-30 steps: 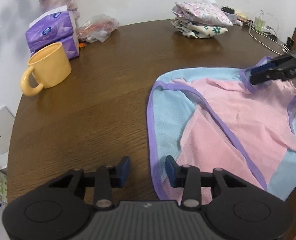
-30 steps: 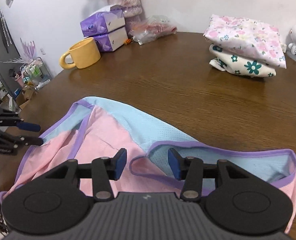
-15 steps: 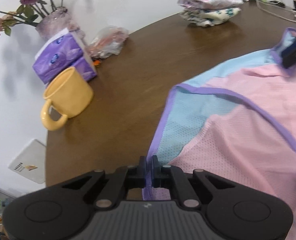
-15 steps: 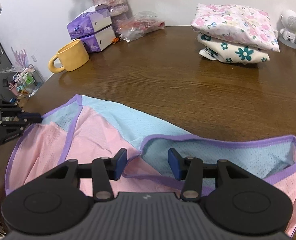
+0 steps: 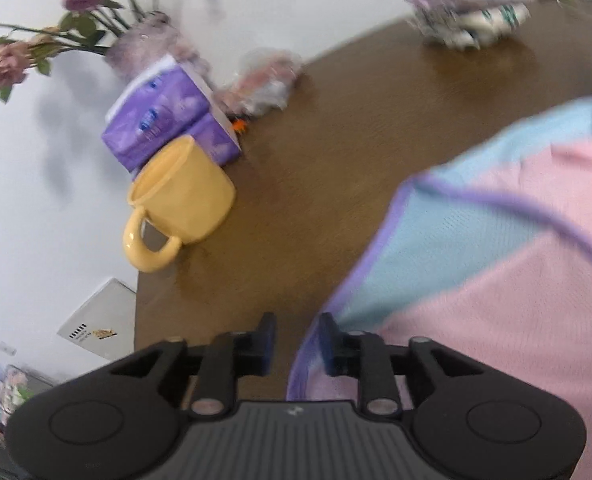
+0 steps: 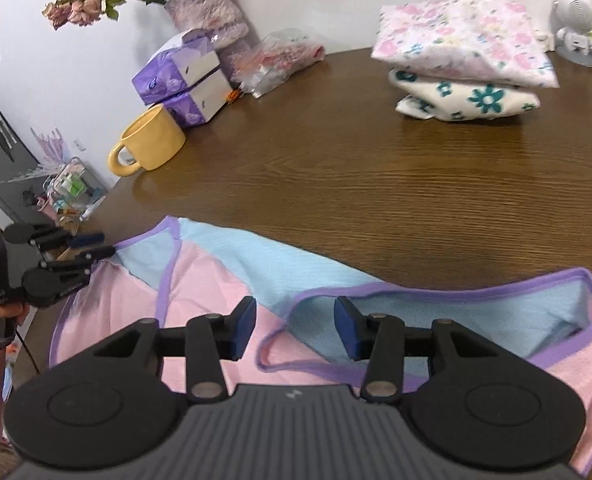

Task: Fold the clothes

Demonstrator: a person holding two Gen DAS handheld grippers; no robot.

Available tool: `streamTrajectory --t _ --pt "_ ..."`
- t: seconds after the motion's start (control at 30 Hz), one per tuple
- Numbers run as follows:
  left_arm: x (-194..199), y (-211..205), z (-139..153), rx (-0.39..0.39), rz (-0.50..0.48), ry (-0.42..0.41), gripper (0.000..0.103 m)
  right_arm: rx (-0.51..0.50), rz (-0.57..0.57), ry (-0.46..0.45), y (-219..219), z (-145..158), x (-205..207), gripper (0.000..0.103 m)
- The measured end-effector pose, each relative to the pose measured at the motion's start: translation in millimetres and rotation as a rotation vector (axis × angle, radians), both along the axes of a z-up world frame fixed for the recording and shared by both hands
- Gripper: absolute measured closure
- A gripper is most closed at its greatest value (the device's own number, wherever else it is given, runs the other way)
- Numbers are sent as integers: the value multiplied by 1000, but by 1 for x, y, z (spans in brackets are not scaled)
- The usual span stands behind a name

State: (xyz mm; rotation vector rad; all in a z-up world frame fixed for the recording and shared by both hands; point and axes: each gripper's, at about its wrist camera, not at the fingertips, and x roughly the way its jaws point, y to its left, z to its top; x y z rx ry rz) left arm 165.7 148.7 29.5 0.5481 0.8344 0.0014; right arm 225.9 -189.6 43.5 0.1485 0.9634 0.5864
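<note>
A pink and light-blue mesh garment with purple trim (image 6: pixel 224 280) lies spread on the brown wooden table (image 6: pixel 376 184). It also shows in the left wrist view (image 5: pixel 496 280). My left gripper (image 5: pixel 294 344) is open at the garment's left purple edge, with the edge beside its right finger. It also shows in the right wrist view (image 6: pixel 92 248) at the garment's left corner. My right gripper (image 6: pixel 294 330) is open and empty just above the garment's near part, over a purple-trimmed opening.
A yellow mug (image 6: pixel 148 142), purple tissue packs (image 6: pixel 180 76), a vase of flowers (image 6: pixel 204 12) and a plastic bag (image 6: pixel 276 60) stand at the back left. A stack of folded floral clothes (image 6: pixel 464 60) sits at the back right. The table's left edge is beside my left gripper.
My left gripper was shut on the garment's purple edge half a second ago and is now open. It swung, blurring its view. My right gripper stayed open and shifted slightly.
</note>
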Motion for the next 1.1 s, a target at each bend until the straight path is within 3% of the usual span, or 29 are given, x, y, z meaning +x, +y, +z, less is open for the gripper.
streamTrajectory --t 0.13,0.27,0.43,0.8,0.93,1.03,1.1 --pt "0 -12 28 -175 -67 -16 61 -30 -6 33 13 -8 11 64" --pt "12 -29 32 -327 -116 45 61 -21 -14 65 16 -16 21 86" --pt "41 -47 17 -415 -82 116 62 -12 -21 57 10 -15 26 96" --pt "73 -34 -4 -563 68 127 64 14 -45 -2 2 -3 35 96" --pt "73 -33 -5 -558 89 108 66 -16 -47 -8 3 -2 37 96" --pt "73 -35 -5 -556 89 107 66 -30 -44 48 -1 -10 38 91" --pt "73 -36 -4 -564 82 111 66 2 -67 77 -7 -14 39 81"
